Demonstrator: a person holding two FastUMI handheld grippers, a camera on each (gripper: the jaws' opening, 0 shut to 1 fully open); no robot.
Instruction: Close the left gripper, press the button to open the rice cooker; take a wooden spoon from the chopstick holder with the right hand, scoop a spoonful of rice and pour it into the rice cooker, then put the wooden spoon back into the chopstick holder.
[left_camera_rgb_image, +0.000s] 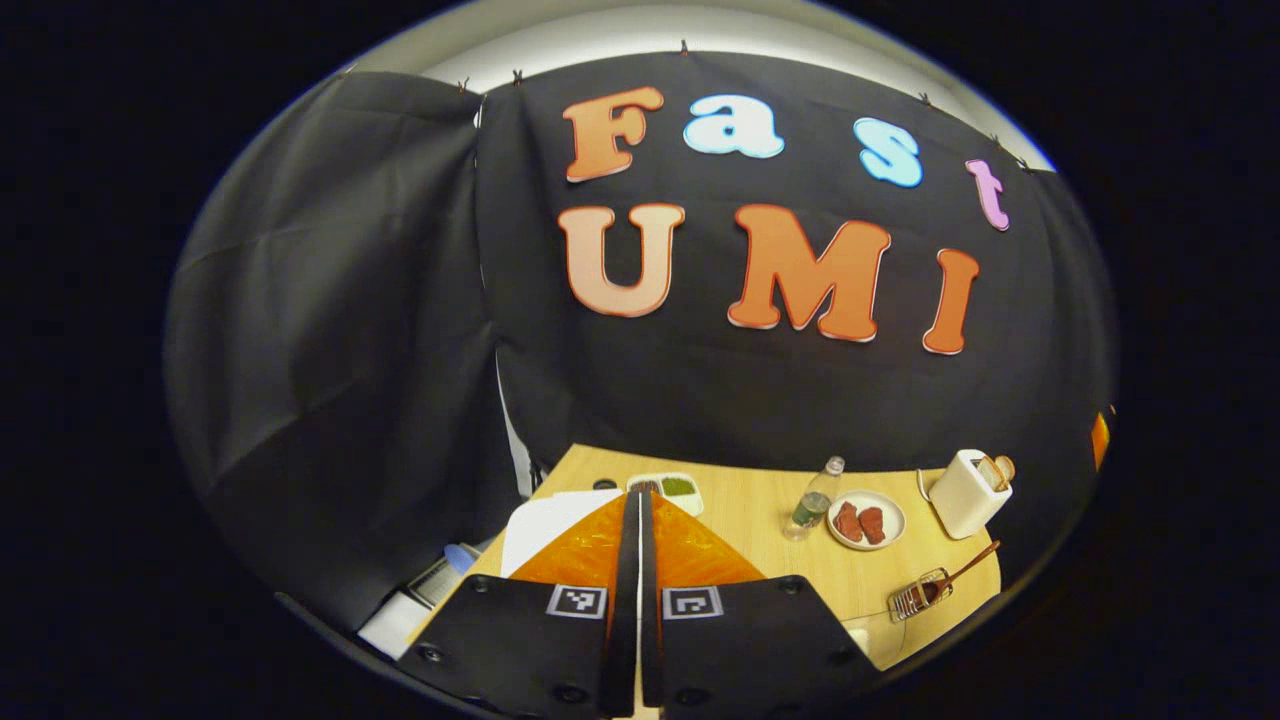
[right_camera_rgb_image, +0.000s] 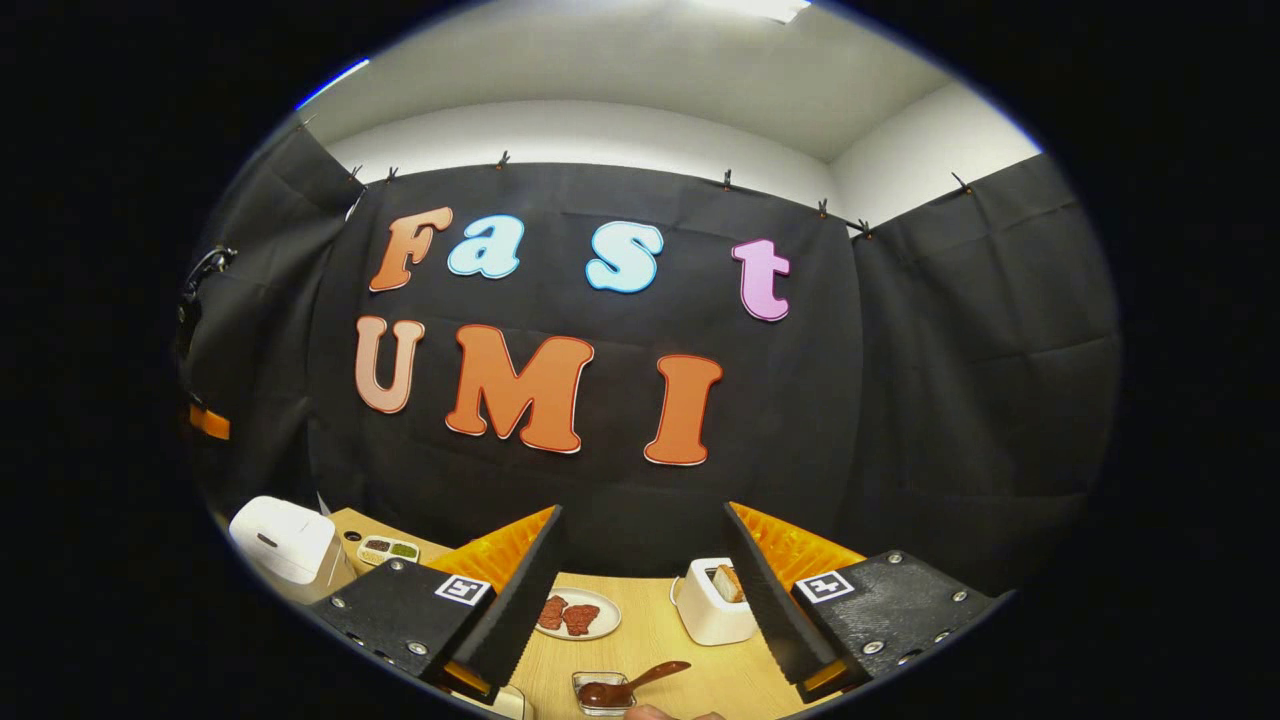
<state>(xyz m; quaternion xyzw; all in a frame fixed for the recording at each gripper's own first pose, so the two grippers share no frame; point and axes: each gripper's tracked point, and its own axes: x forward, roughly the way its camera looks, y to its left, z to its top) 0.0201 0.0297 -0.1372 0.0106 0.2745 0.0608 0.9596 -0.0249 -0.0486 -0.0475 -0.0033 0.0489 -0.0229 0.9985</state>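
Black cloth is hanging behind a pale wooden counter (right_camera_rgb_image: 690, 640) that is carrying everything in play. Going from the left in the right gripper view, the white rice cooker (right_camera_rgb_image: 285, 545) is sitting at the counter's far left edge with its lid down, well left of the right gripper (right_camera_rgb_image: 640, 590). The left gripper (left_camera_rgb_image: 638, 560) is riding clenched, its fingers pressed together on nothing, which suits the button press; judging by the layout, it is the nearer one to the cooker, though the cooker lies outside its own forward line. Further along, a plate (right_camera_rgb_image: 578, 613) of reddish pieces is lying between the right gripper's spread fingers, and a white toaster (right_camera_rgb_image: 712, 600) is standing just right of it. The right gripper is hanging released, empty. Below it, close in, the wooden spoon (right_camera_rgb_image: 630, 685) is resting in a small holder (right_camera_rgb_image: 603, 695), its handle slanting up toward the right, so the reach is running down and slightly left.
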